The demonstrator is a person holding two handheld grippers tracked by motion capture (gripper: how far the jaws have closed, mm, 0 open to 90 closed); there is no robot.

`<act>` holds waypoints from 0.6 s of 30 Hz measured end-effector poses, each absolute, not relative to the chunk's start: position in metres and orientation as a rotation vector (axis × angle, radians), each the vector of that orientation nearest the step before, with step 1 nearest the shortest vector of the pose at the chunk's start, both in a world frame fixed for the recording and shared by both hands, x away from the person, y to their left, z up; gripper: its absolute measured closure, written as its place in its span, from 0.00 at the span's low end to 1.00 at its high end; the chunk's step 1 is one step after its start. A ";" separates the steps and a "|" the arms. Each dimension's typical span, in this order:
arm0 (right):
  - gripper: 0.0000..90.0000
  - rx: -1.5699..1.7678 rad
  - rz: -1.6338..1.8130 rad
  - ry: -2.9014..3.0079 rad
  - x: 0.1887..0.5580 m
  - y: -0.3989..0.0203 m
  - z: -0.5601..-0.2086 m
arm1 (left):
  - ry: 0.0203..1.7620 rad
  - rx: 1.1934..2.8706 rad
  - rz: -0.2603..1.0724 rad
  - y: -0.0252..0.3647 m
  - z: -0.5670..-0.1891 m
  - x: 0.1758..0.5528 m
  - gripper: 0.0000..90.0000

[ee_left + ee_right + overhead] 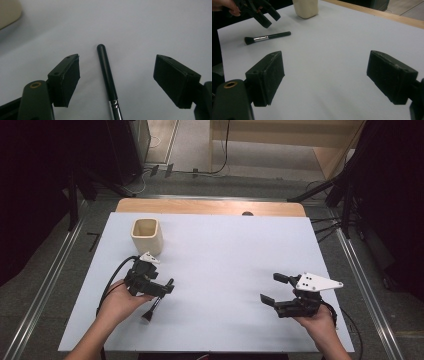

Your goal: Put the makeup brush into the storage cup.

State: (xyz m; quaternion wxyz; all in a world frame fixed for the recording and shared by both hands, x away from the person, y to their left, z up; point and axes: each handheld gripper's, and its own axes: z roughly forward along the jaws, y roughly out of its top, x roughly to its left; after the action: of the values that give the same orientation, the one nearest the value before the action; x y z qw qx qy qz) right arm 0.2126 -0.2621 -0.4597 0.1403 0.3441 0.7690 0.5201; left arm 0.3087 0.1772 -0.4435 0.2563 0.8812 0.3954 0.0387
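So I've got the left gripper (116,75) hovering over the brush (108,81), jaws wide open either side of its handle, gripping nothing. Brush lies flat on the bench (225,250), near left, nearer than the cup (146,236). Right gripper (272,289) is wide open too, holding nothing, near right.

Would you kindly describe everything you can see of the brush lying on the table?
The brush is a slim make-up style brush with a black handle rounded at its end, a shiny silver collar and a short tuft of dark bristles. It lies flat on the white table, near the person's side. The left gripper hovers over it, jaws open to either side of the handle and not touching it. A cream cup stands apart, farther back.
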 end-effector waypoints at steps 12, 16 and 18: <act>0.17 1.005 1.489 2.229 0.213 -0.261 -0.461 | 1.156 2.565 -0.031 0.173 -0.438 0.316 0.28; 0.17 1.002 1.481 2.231 0.214 -0.261 -0.461 | 1.186 2.615 -0.052 0.171 -0.438 0.317 0.31; 0.17 1.007 1.479 2.231 0.214 -0.262 -0.461 | 1.211 2.623 -0.078 0.171 -0.438 0.318 0.32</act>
State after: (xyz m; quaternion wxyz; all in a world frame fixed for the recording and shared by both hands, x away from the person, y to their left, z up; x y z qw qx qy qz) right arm 0.2138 -0.2616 -0.4614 0.1405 0.3486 0.7724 0.5121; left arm 0.3178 0.1705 -0.4378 0.1256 0.9004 0.4157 -0.0269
